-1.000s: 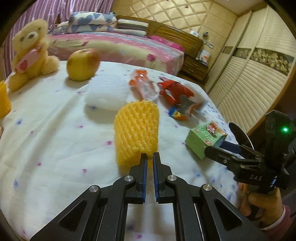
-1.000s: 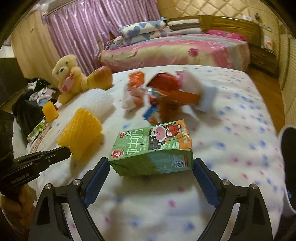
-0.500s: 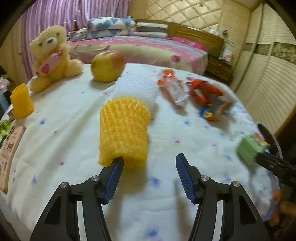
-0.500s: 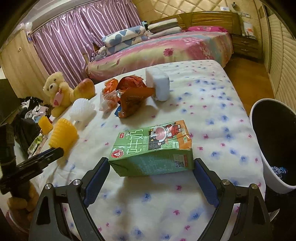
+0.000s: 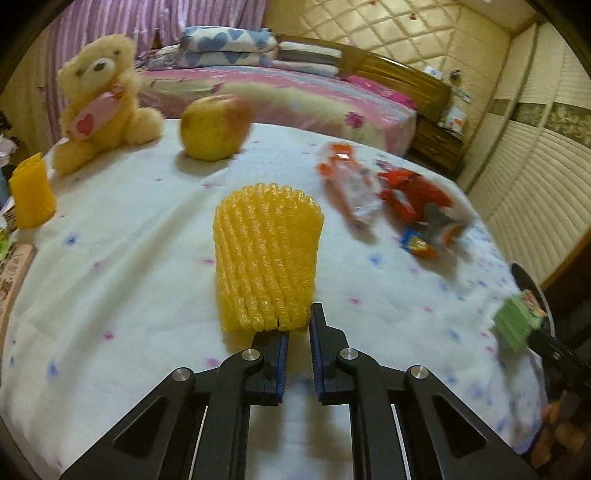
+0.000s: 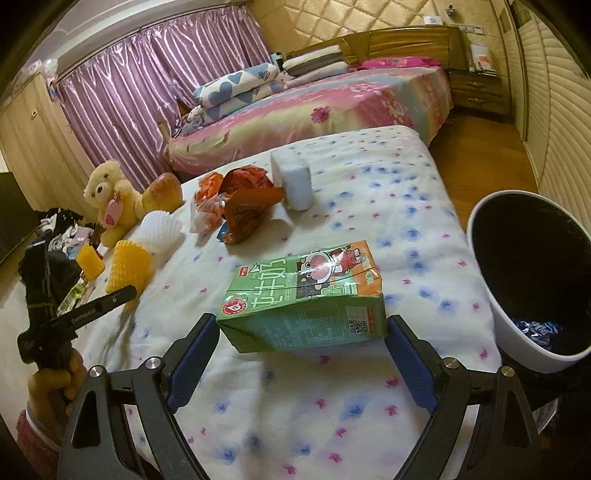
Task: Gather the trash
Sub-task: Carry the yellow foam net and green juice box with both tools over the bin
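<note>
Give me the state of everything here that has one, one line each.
Left gripper: jaws closing, the yellow net's lower edge between them.
Yellow net: lying on the bed, not crushed.
Right gripper: jaws wide, shut on the carton's ends.
Carton: gripped lengthwise, dented.
Bin: open, a blue wrapper inside.
Wrappers: torn open, crumpled.
Apple: whole.
Bear: sitting upright.

Bedroom, warm dim light. Purple curtains (image 6: pixel 155 85) drawn across far wall. Padded cream wall (image 5: pixel 388 33) behind wooden headboard (image 6: pixel 402 46). Bed (image 6: pixel 332 107) in pink floral cover, folded heart-print quilts (image 6: pixel 236 90) stacked on it. Wooden nightstand (image 6: pixel 476 92) beside bed. Wood floor (image 6: pixel 476 155). Slatted wardrobe doors (image 5: pixel 532 177) along right side.
</note>
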Tool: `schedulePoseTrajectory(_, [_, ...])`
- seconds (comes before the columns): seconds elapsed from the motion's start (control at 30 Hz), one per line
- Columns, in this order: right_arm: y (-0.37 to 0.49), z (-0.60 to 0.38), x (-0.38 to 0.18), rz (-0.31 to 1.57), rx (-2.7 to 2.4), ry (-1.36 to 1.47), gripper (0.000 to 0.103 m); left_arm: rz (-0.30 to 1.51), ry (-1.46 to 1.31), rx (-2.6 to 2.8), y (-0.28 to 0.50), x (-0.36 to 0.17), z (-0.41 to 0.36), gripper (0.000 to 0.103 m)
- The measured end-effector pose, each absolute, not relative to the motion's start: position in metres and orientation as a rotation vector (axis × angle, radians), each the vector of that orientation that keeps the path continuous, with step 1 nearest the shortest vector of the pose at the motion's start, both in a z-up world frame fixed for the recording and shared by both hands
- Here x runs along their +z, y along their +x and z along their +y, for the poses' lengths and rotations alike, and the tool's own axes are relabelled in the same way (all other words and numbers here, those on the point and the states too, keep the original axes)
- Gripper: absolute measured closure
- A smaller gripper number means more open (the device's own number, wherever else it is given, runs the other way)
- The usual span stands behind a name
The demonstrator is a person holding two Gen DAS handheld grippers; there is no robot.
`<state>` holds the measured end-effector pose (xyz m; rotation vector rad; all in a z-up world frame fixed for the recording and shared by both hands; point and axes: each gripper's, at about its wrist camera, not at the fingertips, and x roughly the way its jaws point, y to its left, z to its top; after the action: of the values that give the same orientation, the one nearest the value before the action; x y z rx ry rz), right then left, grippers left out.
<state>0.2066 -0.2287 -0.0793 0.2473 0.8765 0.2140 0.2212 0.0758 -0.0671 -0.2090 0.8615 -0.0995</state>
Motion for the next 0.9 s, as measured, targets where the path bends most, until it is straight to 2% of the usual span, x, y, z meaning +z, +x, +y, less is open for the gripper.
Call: schedulePoseTrajectory(0.9, [0.169,-0.345,-0.069,0.815,-0.003,0.346,0.012,0.894,-0.012,-0.529,0.232,-0.056,-0.09,0.093])
